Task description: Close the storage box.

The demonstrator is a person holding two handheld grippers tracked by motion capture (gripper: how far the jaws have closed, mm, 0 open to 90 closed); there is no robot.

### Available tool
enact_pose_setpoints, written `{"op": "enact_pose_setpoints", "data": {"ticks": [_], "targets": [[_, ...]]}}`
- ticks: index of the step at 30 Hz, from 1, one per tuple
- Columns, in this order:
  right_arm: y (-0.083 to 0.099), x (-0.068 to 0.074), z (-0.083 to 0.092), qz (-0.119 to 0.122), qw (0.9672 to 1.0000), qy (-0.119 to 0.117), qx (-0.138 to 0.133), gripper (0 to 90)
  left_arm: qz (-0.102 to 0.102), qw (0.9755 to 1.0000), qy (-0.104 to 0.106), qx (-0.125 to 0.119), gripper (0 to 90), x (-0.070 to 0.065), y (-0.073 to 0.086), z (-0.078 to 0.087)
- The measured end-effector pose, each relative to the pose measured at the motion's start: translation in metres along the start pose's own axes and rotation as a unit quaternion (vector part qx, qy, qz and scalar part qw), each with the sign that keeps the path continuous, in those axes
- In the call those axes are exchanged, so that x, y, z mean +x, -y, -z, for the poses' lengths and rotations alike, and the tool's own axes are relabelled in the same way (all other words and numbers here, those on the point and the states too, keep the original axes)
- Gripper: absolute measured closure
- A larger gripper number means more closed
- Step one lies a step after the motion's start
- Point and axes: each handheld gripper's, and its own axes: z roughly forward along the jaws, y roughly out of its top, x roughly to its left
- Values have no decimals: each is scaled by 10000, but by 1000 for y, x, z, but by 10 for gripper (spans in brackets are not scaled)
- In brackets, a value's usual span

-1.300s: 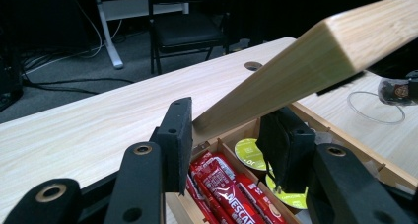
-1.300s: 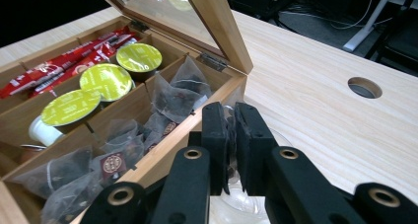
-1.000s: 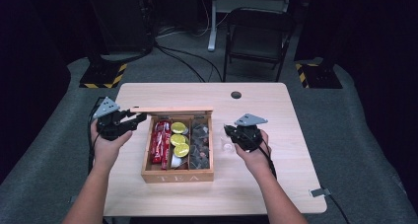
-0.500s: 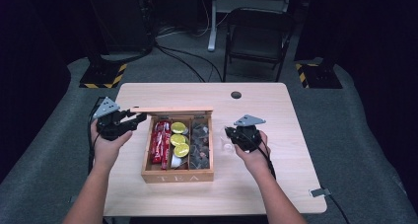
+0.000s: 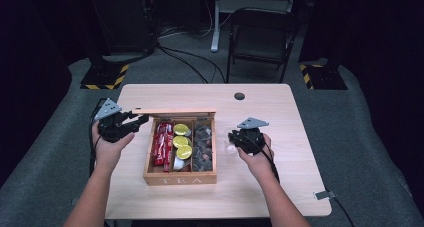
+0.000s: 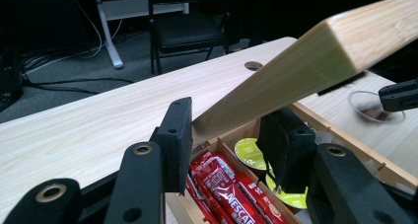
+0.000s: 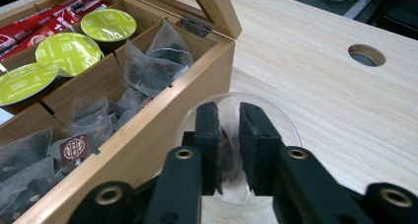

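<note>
A wooden tea box (image 5: 180,178) sits mid-table with its lid (image 5: 175,112) raised. My left gripper (image 5: 142,121) is shut on the lid's left corner (image 6: 315,51), holding it up. The box holds red coffee sticks (image 5: 162,142), green-topped capsules (image 5: 182,141) and tea bags (image 5: 204,147). Right of the box stands a clear glass (image 7: 276,115). My right gripper (image 7: 228,110) points down into it. Its jaws have just been opening and stand a little apart, with a tea bag (image 7: 228,140) loose between the pads inside the glass.
A round cable hole (image 5: 239,96) lies in the tabletop at the back right. A black chair (image 5: 260,37) stands behind the table. Bare wood stretches right of the glass and in front of the box.
</note>
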Motion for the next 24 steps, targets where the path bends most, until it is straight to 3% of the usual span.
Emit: {"op": "enact_pose_setpoints", "data": {"ticks": [15,24], "targets": [[-6,9,8,-16,9996,88,-279,581,-17,10000,-25,47,564,-2,2,1],[-23,23,16,70,9981,-158,-599,511,-57,9999,-60,86,563,-5,5,3]]}}
